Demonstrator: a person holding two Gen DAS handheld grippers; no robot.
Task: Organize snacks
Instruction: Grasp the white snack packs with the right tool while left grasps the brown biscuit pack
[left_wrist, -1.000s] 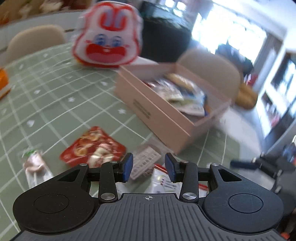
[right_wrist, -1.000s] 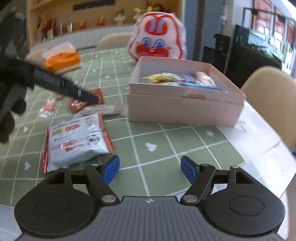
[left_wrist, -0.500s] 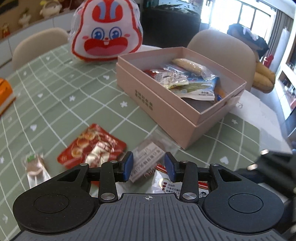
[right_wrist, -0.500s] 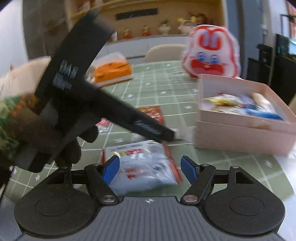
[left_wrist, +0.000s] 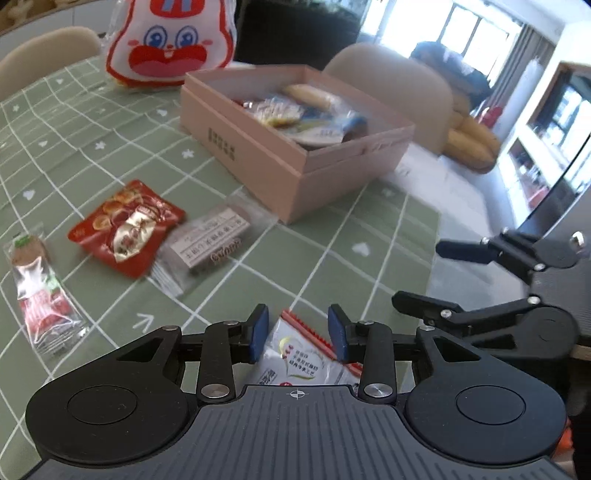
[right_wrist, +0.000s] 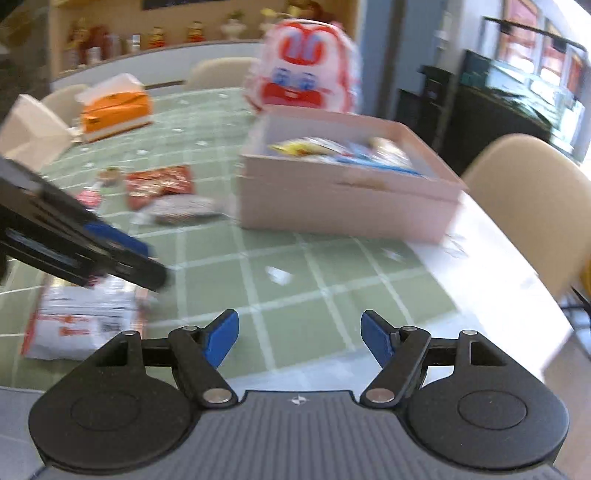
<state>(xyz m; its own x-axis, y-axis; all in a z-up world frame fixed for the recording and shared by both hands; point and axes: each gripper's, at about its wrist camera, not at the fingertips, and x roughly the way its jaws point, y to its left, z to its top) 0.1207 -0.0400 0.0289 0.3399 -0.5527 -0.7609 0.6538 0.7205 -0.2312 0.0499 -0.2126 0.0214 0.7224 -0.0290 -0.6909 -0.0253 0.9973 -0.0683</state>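
The left gripper (left_wrist: 297, 334), fingers apart and empty, hovers over a white, red-edged plastic snack packet (left_wrist: 295, 360) at the table's near edge; light, crinkly, slippery, best pinched at its crimped seam. The right gripper (right_wrist: 300, 338) gapes empty.

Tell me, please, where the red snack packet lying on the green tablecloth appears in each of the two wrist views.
Left wrist view: the red snack packet lies left of centre, beside a grey wrapped snack.
Right wrist view: the same packet lies upper left, blurred, left of the box.
Shared landmark: the pink box, with the rabbit-face bag behind it.
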